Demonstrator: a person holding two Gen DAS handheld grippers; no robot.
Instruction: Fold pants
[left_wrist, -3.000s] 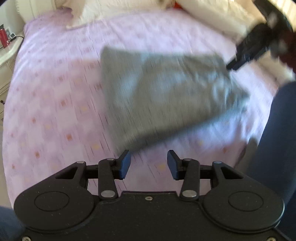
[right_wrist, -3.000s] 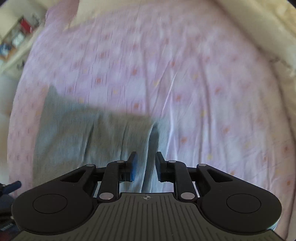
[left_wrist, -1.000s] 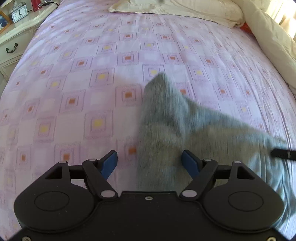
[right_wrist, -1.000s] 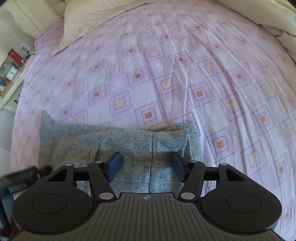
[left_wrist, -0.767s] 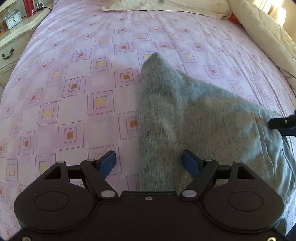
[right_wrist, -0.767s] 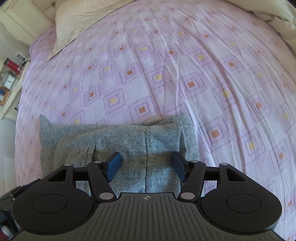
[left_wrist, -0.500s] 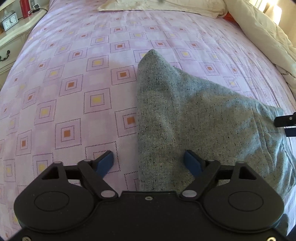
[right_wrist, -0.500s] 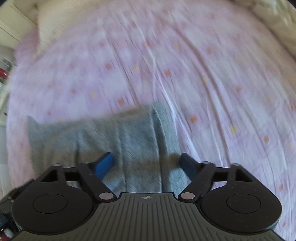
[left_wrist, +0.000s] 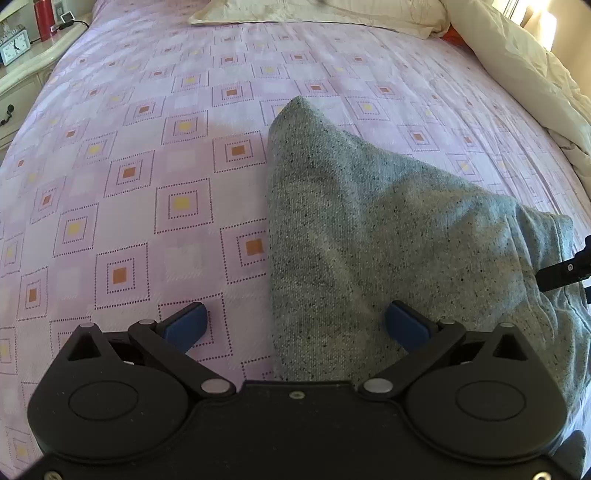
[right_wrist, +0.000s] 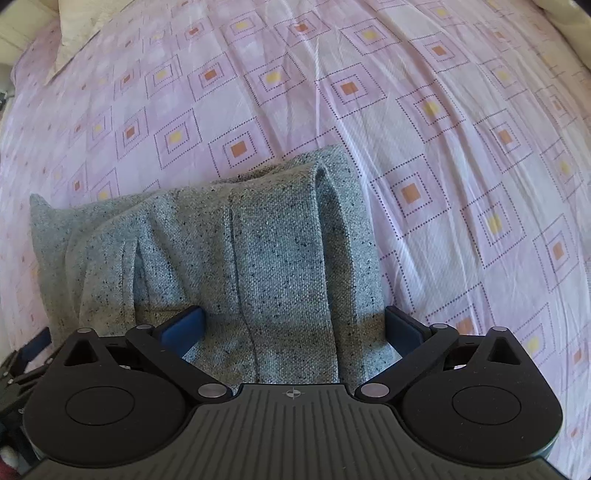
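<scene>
Pants (left_wrist: 388, 236): grey speckled cloth, already folded into a thick pad, lying flat on the purple sheet (left_wrist: 155, 155). I see no part of it lifted.

Left gripper (left_wrist: 297, 325): jaws spread wide, holding nothing. The pad's near left edge runs up between my pads; the left pad (left_wrist: 184, 323) is over bare sheet, the right pad (left_wrist: 404, 325) over cloth.

Right gripper (right_wrist: 291, 326): jaws also wide and empty. Both pads sit over the pants, the right one (right_wrist: 402, 328) near the pad's right-hand edge.

Key relation: from the left jaws the pants lie ahead and off to the right, tapering to a far corner straight ahead. From the right jaws they lie directly beneath and ahead, spreading away to the left. The long axis runs across from one gripper to the other, so each of my hands is at one end; the right is more squarely over the cloth.

Look of the cloth: a seam runs forward between the right jaws, with raised ridges either side of it and a stacked double edge at the far right corner. The surface seen from the left is smooth, with slight puckers toward the right.

My read: the fold looks nearly or fully done. If one more fold is wanted, I'd pinch at the two ends.

Risk: the layered right-hand edge could slip apart if I grip only the top layer.
</scene>
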